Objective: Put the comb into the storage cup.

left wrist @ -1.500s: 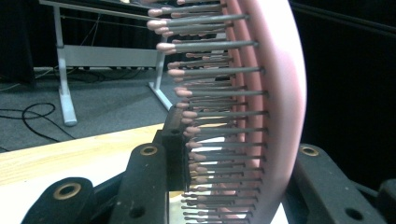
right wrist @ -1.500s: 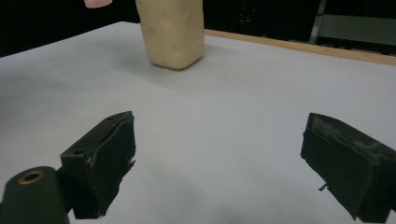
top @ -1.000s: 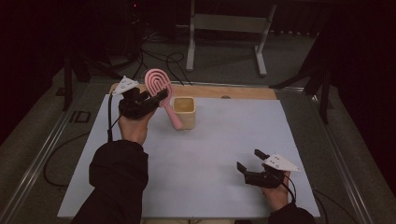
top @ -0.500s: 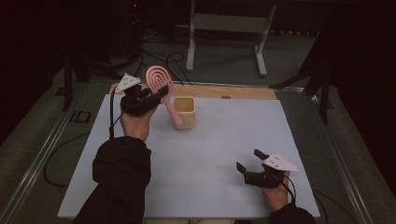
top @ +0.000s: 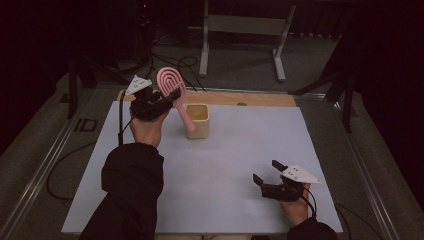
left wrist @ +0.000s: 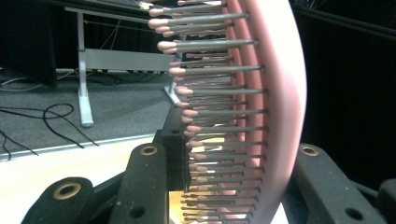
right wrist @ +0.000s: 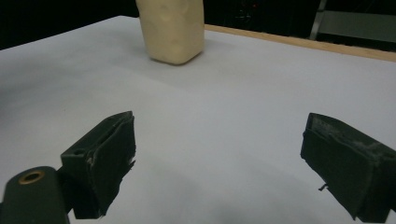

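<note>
The left gripper (top: pixel 169 97) has its fingers closed on the brush (top: pixel 172 90) head, far left over the table (top: pixel 225 160). The handle slants down-right, its tip just beside the cup (top: pixel 198 120). The right gripper (top: pixel 265 172), wide open and empty, sits near right, well apart.

The hairbrush (left wrist: pixel 275 116) looked like smooth pink plastic; the cup (right wrist: pixel 173 30) was matt cream, the desk (top: pixel 225 165) matt white with a wooden edge.

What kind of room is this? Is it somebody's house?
Probably a lab or recording studio, not a house: a dark room, a white table with metal rails, loose cables on the floor, and a metal stand behind.
</note>
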Motion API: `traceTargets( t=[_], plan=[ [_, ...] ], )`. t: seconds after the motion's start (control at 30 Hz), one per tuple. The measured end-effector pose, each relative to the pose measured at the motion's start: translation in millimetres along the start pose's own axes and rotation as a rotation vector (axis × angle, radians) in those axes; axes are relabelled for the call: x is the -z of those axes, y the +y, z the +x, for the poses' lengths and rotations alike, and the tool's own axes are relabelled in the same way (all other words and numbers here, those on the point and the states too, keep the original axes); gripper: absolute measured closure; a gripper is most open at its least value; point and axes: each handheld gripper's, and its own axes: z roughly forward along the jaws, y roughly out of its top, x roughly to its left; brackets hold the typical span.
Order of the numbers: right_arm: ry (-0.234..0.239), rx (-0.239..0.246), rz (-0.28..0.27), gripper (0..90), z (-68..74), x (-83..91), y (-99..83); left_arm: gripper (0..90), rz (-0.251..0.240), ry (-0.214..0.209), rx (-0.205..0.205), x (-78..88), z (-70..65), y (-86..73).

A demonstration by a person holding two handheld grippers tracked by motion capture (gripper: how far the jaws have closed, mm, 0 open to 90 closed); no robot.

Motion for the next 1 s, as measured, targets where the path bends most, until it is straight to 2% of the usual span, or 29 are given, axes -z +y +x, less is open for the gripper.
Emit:
traceTargets(
  t=[0.57, 1.0],
  plan=[
    [0.002, 0.001, 0.001, 10.2, -0.3, 0.0, -0.2, 64.4, -0.008, 0.035, 0.003, -6.1, 2.1, 8.2],
    [0.004, -0.002, 0.005, 10.2, -0.4, -0.3, -0.3, 64.4, -0.010, 0.054, -0.017, -10.6, 1.6, 15.8]
  ],
)
